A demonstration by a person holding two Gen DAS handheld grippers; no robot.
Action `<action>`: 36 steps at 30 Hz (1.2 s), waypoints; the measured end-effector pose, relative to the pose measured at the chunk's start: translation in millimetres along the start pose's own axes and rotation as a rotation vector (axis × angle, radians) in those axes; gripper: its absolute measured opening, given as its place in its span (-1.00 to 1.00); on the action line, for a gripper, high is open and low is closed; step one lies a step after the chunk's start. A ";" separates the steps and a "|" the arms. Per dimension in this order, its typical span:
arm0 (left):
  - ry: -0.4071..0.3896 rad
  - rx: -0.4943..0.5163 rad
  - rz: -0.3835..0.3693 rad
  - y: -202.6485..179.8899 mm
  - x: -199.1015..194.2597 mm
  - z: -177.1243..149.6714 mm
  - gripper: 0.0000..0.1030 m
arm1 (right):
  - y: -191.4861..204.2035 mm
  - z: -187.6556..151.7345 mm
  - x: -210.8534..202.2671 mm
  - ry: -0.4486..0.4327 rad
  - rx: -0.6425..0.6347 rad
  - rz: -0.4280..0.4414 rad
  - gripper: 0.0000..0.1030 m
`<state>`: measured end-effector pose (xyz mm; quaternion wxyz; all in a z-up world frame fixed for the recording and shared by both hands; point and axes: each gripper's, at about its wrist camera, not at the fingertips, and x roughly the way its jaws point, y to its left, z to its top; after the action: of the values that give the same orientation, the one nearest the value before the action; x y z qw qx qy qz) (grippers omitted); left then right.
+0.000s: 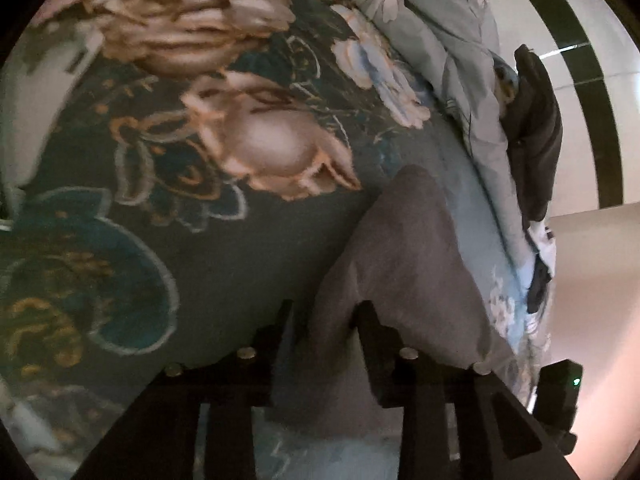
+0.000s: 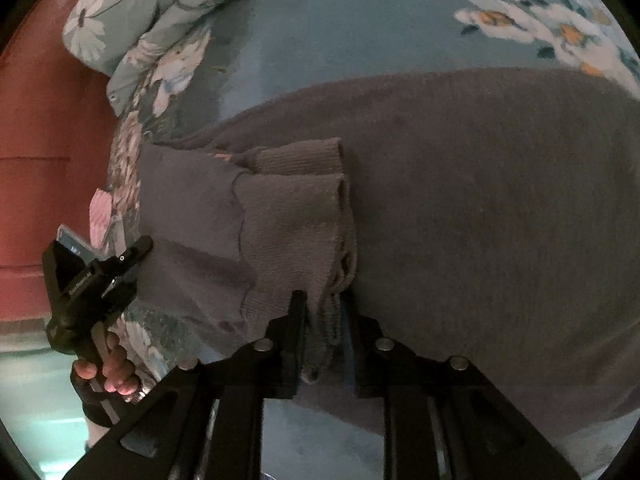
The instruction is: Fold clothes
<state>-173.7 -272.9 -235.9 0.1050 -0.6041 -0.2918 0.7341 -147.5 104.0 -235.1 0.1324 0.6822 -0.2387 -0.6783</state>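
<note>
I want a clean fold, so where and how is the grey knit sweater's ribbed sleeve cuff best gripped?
Grip the grey knit sweater by the open end of its ribbed sleeve cuff, coming in from the near edge along the sleeve. The cuff's layers lie bunched there atop the flat body, so the right tongs can pinch both layers, as they do now.

Bunched quilt (image 2: 132,20) crowds the sweater's (image 2: 480,200) far-left side; bedspread (image 2: 340,28) beyond lies open.

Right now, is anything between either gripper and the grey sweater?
Nothing visible. The left gripper already pinches a fold of the grey sweater, and the right gripper is clamped on its ribbed cuff. Only the floral bedspread lies beneath.
</note>
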 end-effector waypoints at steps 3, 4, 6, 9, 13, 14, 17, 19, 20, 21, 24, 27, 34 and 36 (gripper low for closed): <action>-0.045 0.003 0.052 -5.0 -25.9 -7.9 0.00 | -12.1 -7.7 -33.5 -0.048 0.007 0.065 -0.45; -0.069 0.000 0.064 -7.2 -35.4 -12.5 0.10 | -21.8 -10.8 -49.8 -0.083 0.019 0.090 -0.37; -0.115 -0.004 0.072 -15.7 -50.9 -27.1 0.17 | -45.7 -17.1 -85.3 -0.161 0.054 0.132 -0.22; -0.120 0.028 0.046 -42.1 -50.7 -52.0 0.21 | -105.2 -38.9 -135.5 -0.285 0.162 0.128 -0.10; -0.070 0.170 0.071 -101.4 -19.5 -81.8 0.21 | -190.4 -79.5 -174.7 -0.375 0.328 0.072 -0.07; -0.053 0.199 0.076 -114.4 -10.0 -88.2 0.21 | -208.7 -88.7 -177.9 -0.378 0.364 0.060 -0.07; 0.007 0.266 0.086 -150.1 20.3 -105.0 0.21 | -247.3 -113.4 -171.1 -0.360 0.452 0.075 -0.04; 0.035 0.289 0.098 -165.6 35.5 -112.4 0.21 | -254.6 -118.9 -159.1 -0.343 0.481 0.109 -0.01; 0.044 0.298 0.108 -170.9 41.5 -115.2 0.21 | -257.2 -118.3 -152.2 -0.334 0.487 0.129 0.00; 0.057 0.300 0.121 -173.4 48.8 -116.2 0.21 | -259.8 -117.6 -145.3 -0.324 0.494 0.149 0.00; 0.095 0.304 0.159 -180.0 69.8 -118.9 0.21 | -267.3 -114.1 -127.3 -0.302 0.524 0.212 0.00; 0.106 0.272 0.171 -175.7 77.4 -118.4 0.22 | -265.6 -110.0 -118.1 -0.325 0.546 0.262 0.01; 0.086 0.137 0.081 -155.8 64.7 -118.9 0.23 | -263.8 -105.4 -115.3 -0.400 0.613 0.319 0.11; 0.074 0.089 0.048 -148.6 57.6 -121.2 0.23 | -256.5 -100.8 -116.0 -0.415 0.607 0.287 0.10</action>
<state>-102.6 -87.2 -213.0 0.1248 -0.6322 -0.2405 0.7259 -6.4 366.5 -260.0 -0.0331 0.4984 -0.5429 -0.6751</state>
